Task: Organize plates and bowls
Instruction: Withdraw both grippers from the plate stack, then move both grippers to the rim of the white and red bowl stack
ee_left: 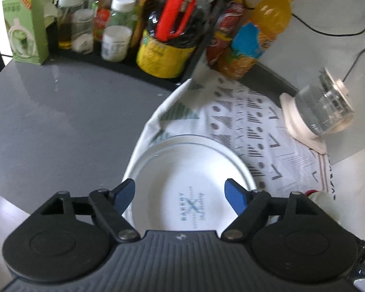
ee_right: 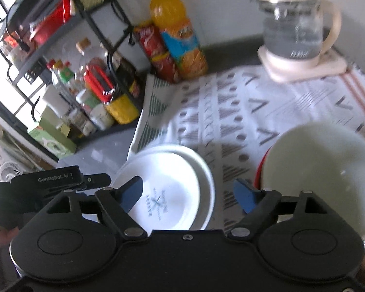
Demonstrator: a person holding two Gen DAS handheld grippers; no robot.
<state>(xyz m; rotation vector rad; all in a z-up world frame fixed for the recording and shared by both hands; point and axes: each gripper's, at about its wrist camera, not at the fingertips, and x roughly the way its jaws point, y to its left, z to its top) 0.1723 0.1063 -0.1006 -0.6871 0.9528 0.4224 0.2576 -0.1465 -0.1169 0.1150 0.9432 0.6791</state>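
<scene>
Left gripper (ee_left: 181, 193): wide open, nothing between the blue pads (ee_left: 125, 194), up over the white plates (ee_left: 182, 170). Plates stacked in the lower middle of the left wrist view, on a patterned cloth (ee_left: 255, 121) spread over the grey table (ee_left: 60, 112).

Right gripper (ee_right: 188, 193): wide open too, holding nothing. Same plate stack seen just past its left pad in the lower middle of the right wrist view. Pale bowl (ee_right: 328, 170) at the lower right, on the cloth, near the plates but apart from them, with a red edge (ee_right: 260, 168) peeking out at its left side.

Orange drink bottle (ee_right: 175, 34) at the top middle. Glass kettle (ee_right: 294, 31) at the upper right. Black rack (ee_right: 68, 73) full of bottles at the upper left.
</scene>
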